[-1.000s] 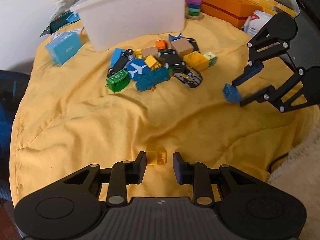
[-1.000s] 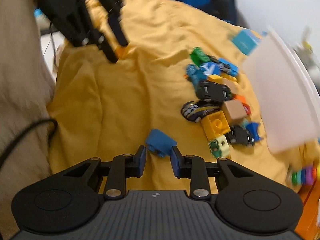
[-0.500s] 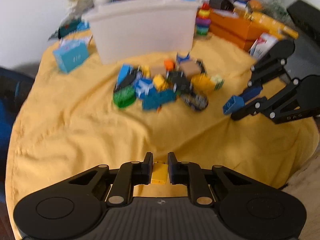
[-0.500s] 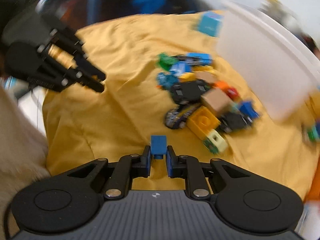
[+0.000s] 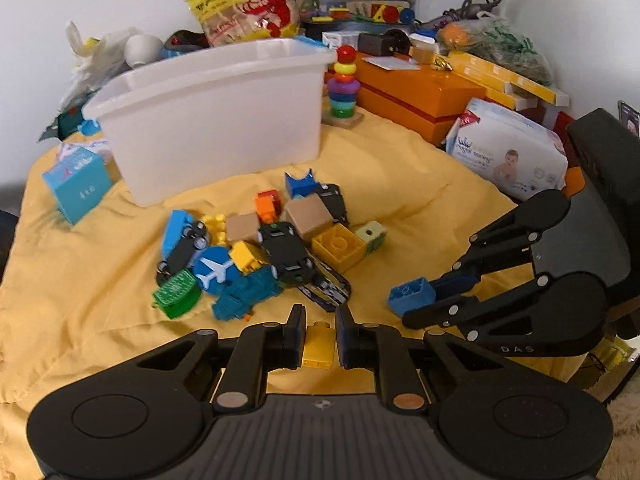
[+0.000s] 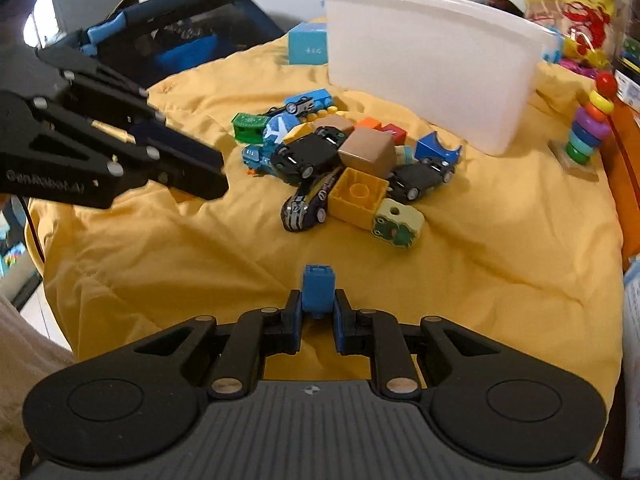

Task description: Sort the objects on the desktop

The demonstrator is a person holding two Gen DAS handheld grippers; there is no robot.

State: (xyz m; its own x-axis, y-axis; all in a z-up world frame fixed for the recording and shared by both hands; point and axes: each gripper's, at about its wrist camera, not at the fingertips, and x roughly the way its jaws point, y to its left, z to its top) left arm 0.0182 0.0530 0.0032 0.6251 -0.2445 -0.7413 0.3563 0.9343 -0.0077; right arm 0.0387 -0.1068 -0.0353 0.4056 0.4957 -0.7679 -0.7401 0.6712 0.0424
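the left gripper (image 5: 319, 334) sits low over the cloth, its jaws closed on a small yellow brick (image 5: 318, 345) pinched between the blue pads. the right gripper (image 6: 317, 312) is likewise clamped, on a blue brick (image 6: 318, 291) that stands up past the fingertips (seen from the left wrist view, it reaches in from the right, fingers pointing left).
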